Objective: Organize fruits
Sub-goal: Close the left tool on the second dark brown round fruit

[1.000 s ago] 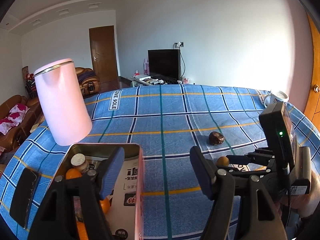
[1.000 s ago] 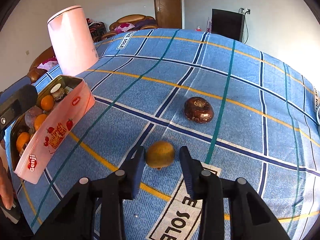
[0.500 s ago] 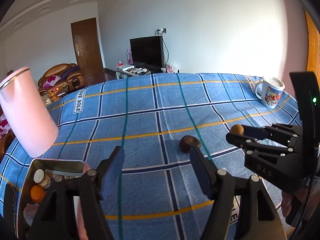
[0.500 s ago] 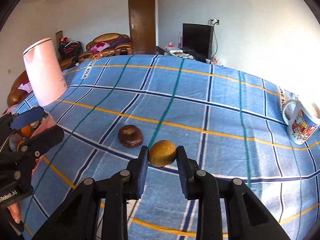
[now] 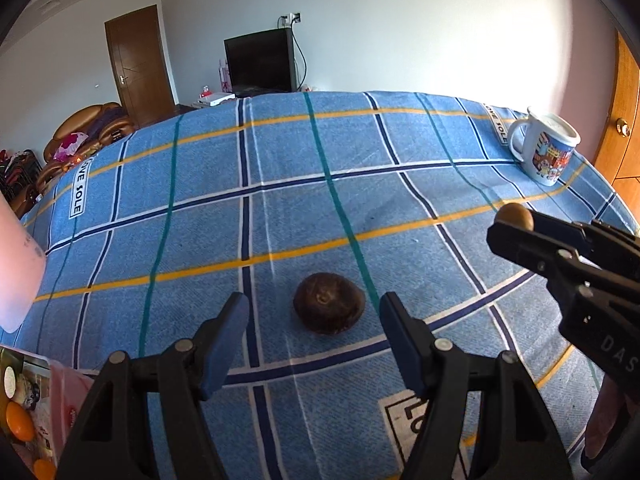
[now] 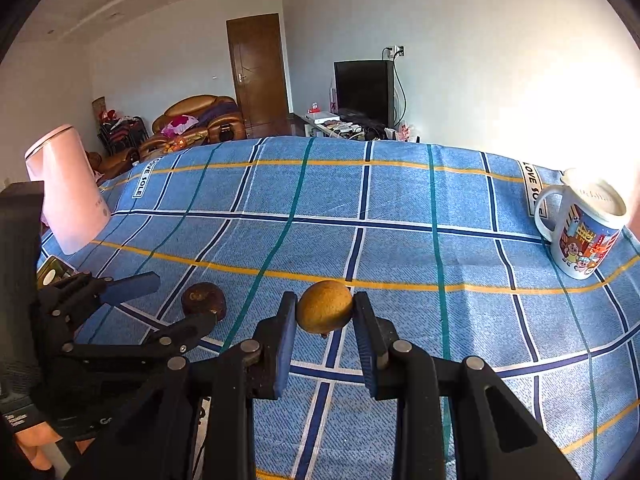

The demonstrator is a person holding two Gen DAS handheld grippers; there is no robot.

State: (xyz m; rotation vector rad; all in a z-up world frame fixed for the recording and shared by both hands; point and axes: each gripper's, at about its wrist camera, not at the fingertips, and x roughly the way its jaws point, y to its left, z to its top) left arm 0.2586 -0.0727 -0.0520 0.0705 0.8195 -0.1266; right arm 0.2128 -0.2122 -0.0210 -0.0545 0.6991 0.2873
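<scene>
Now the right gripper (image 6: 325,338) has lifted the yellow-brown fruit (image 6: 325,305) up off the blue checked cloth (image 6: 400,240); its fingers (image 6: 285,332) are clamped on it, held level above the bench. Meanwhile the left gripper (image 5: 314,344) has swung over from the tin of fruits (image 5: 24,408), and its fingers (image 5: 224,336) stand wide apart, low, either side of the dark brown fruit (image 5: 329,308) lying on the cloth. Farther out stand a cartoon mug (image 6: 582,232) and a pink kettle (image 6: 66,188).
</scene>
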